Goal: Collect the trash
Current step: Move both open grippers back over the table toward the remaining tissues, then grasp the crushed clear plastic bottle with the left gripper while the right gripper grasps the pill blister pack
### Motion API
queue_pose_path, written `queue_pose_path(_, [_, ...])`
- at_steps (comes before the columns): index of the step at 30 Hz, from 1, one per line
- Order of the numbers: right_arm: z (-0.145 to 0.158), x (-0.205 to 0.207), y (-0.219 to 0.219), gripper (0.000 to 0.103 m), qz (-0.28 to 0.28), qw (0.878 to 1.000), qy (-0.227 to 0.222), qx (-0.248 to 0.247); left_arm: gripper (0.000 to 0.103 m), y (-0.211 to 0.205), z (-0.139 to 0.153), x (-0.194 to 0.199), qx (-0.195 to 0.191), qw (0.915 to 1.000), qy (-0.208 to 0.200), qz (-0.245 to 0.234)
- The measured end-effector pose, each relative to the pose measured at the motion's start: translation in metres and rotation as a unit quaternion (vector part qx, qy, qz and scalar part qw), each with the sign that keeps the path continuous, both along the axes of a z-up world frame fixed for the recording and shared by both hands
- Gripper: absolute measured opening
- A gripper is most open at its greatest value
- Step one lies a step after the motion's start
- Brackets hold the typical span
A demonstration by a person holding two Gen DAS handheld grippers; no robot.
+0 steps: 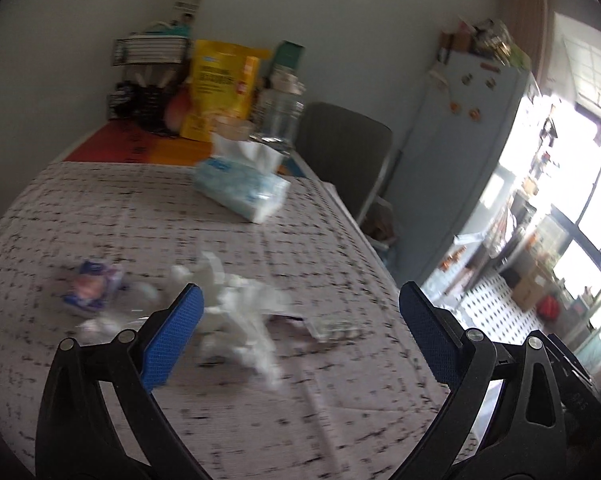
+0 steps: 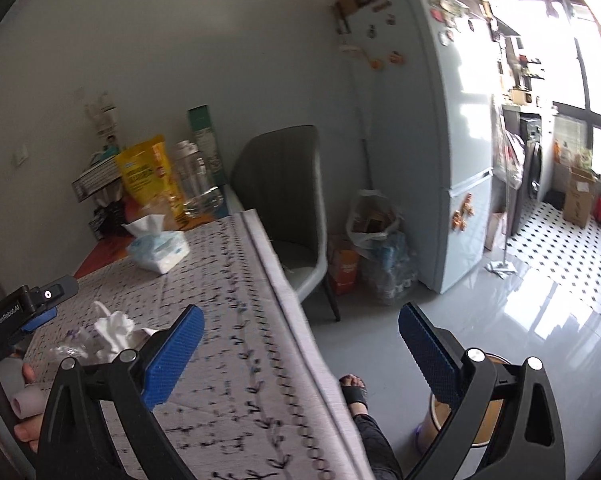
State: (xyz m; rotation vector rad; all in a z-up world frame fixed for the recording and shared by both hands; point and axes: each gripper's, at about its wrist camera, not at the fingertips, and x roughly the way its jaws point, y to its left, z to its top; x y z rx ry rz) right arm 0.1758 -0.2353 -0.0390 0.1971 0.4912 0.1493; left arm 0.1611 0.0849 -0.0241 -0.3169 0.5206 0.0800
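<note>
A crumpled white tissue (image 1: 240,312) lies on the patterned tablecloth (image 1: 140,208), just ahead of my left gripper (image 1: 300,328). That gripper is open, and its left pad stands over the tissue's near edge. A purple-and-blue wrapper (image 1: 92,288) and clear plastic film (image 1: 104,324) lie to the left, and a flat clear wrapper (image 1: 332,326) to the right. My right gripper (image 2: 300,344) hangs open and empty over the table's right edge. The right wrist view also shows the tissue (image 2: 112,332) and the left gripper (image 2: 48,304).
A tissue pack (image 1: 244,188) lies farther back, before a yellow bag (image 1: 220,88), a jar and a wire rack. A grey chair (image 2: 284,208), a full plastic bag (image 2: 376,220) and a fridge (image 2: 440,140) stand right of the table. A round bin (image 2: 488,412) and a sandalled foot (image 2: 354,390) are on the floor.
</note>
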Motion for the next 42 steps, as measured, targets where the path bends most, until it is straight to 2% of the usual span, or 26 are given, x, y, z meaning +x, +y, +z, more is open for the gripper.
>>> queue_pose_path(5, [0.005,-0.004,0.041,0.096,0.044,0.999,0.000,-0.003,0.097,0.031,-0.004,-0.029,0.013,0.9989,-0.020,0.039])
queue_pose_path(8, [0.003,-0.004,0.059,0.096,0.066,0.998,0.005,-0.001,0.097,0.042,-0.008,-0.040,0.023,0.9983,-0.025,0.047])
queue_pose_path(11, [-0.001,-0.003,0.073,0.096,0.082,0.996,0.016,0.002,0.097,0.053,-0.012,-0.052,0.017,0.9986,-0.026,0.043])
queue_pose_path(16, [-0.003,-0.004,0.091,0.096,0.110,0.994,0.025,0.004,0.097,0.077,-0.026,-0.071,0.022,0.9984,-0.007,0.052])
queue_pose_path(21, [-0.005,-0.003,0.113,0.096,0.144,0.989,0.035,-0.007,0.097,0.109,-0.044,-0.086,-0.011,0.9975,0.014,0.069])
queue_pose_path(28, [-0.022,0.005,0.142,0.096,0.189,0.980,0.067,-0.006,0.097,0.137,-0.064,-0.081,-0.040,0.9948,0.044,0.083])
queue_pose_path(31, [-0.029,0.010,0.156,0.090,0.209,0.975,0.077,-0.012,0.097,0.140,-0.067,-0.073,-0.059,0.9937,0.048,0.082])
queue_pose_path(32, [-0.032,0.013,0.160,0.085,0.216,0.973,0.083,-0.014,0.096,0.140,-0.069,-0.070,-0.064,0.9935,0.049,0.080])
queue_pose_path(33, [-0.034,0.016,0.163,0.081,0.218,0.972,0.088,-0.014,0.096,0.140,-0.069,-0.068,-0.069,0.9932,0.050,0.080])
queue_pose_path(36, [-0.042,0.024,0.166,0.079,0.213,0.972,0.099,-0.013,0.095,0.136,-0.070,-0.058,-0.083,0.9922,0.054,0.076])
queue_pose_path(42, [-0.051,0.042,0.155,0.078,0.193,0.975,0.113,-0.014,0.095,0.118,-0.073,-0.030,-0.069,0.9932,0.068,0.065])
